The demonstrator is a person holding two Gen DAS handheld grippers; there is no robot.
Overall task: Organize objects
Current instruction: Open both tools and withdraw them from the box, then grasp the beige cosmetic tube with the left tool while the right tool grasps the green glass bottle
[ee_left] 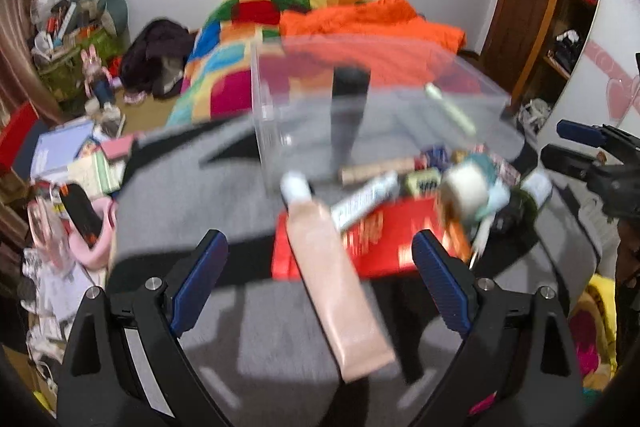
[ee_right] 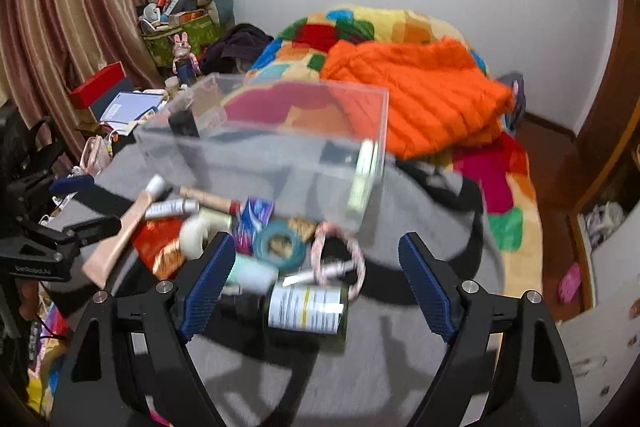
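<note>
Both hand-held grippers stand wide with nothing between their pads, so this reads as the reach toward a fresh item for the clear box [ee_left: 380,107]. The left hand-held gripper [ee_left: 320,281] hangs over the grey tabletop [ee_left: 192,187] with the pale pink tube [ee_left: 336,291] lying lengthwise in the gap between its jaws, cap pointing away toward the box; closing squarely on the tube's body looks like the next call. The right hand-held gripper [ee_right: 316,287] hovers over the dark bottle with a white label [ee_right: 308,309], which lies on its side just ahead of its left pad, with the teal tape roll [ee_right: 280,245] and the pink-and-white cord loop [ee_right: 340,255] just beyond. A dark upright item and a pale green stick already sit in the box. Motion blur smears the pile, so its smaller pieces and all label print stay unreadable, and whether either pad touches anything is unclear.
</note>
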